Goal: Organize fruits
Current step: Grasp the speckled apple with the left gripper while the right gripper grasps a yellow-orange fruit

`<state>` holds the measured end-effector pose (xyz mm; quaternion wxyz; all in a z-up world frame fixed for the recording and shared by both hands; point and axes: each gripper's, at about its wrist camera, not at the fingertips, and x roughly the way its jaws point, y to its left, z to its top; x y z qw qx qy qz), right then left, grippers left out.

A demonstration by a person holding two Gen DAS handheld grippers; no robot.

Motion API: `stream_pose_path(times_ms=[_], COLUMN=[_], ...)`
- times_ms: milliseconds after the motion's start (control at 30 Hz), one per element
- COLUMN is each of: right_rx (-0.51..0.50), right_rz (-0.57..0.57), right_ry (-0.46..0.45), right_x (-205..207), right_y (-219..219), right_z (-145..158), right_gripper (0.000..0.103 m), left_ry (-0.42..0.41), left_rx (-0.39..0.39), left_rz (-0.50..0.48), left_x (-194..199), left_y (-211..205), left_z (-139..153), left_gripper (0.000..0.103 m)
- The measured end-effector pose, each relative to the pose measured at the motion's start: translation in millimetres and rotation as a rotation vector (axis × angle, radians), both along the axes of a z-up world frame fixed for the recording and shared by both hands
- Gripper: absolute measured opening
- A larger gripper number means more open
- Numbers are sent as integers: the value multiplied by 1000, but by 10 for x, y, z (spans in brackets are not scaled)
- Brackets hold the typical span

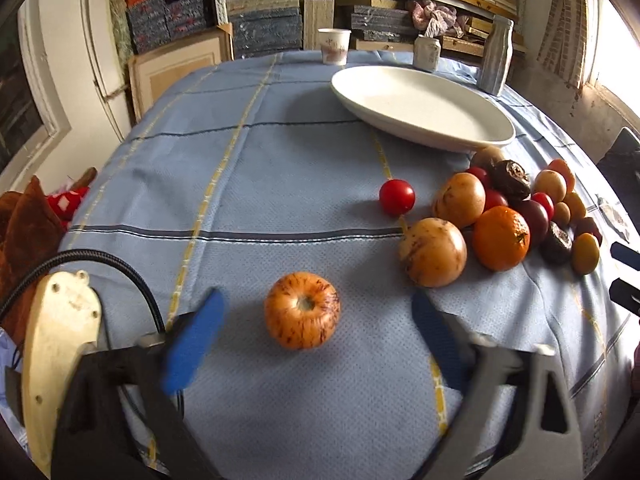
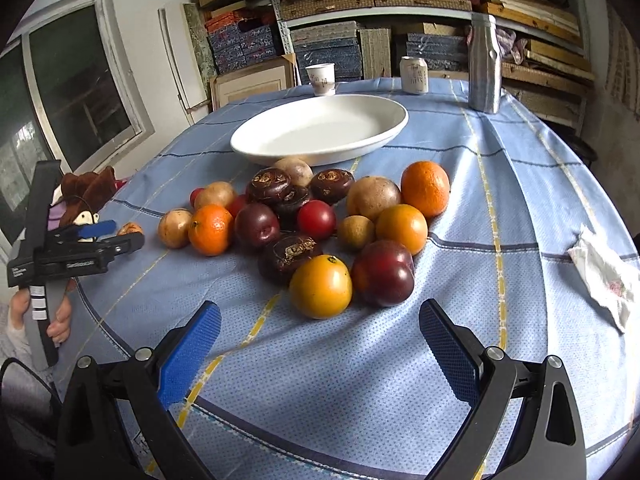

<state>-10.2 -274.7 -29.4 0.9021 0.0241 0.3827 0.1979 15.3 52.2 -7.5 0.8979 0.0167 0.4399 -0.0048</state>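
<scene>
My left claw (image 1: 316,312) apart around the apple (image 1: 302,311) (pads not touching), my right claw (image 2: 320,320) apart before the fruit pile (image 2: 316,224), plate (image 2: 320,130) behind.

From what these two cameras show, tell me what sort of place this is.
Probably a storeroom or workshop used as a makeshift dining spot, not a kitchen. Metal shelves behind are packed with stacked fabric-covered and woven boxes, while the round table wears a blue checked tablecloth with a white plate and loose fruit.
</scene>
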Motion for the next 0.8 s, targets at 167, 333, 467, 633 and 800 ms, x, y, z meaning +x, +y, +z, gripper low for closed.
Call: stream_pose_path(times_ms=[167,333,467,633,800], right_rx=[37,36,9,-48,-30], right_rz=[-5,4,26,46,53], right_ry=[13,15,20,55,82], right_x=[32,39,40,137,234], right_y=[-64,-55,17,152,184], right_z=[-23,-26,-33,-49,-54], right_gripper=[100,100,98,82,61], left_ry=[38,29,24,18,20], left_rx=[-48,-48,-68,-92,-117], left_rz=[-12,-7,2,-27,-32], left_x=[82,81,45,-2,11], left_y=[44,29,48,8,27], left_z=[-73,-62,-54,-46,-51], left_gripper=[57,50,38,38,38])
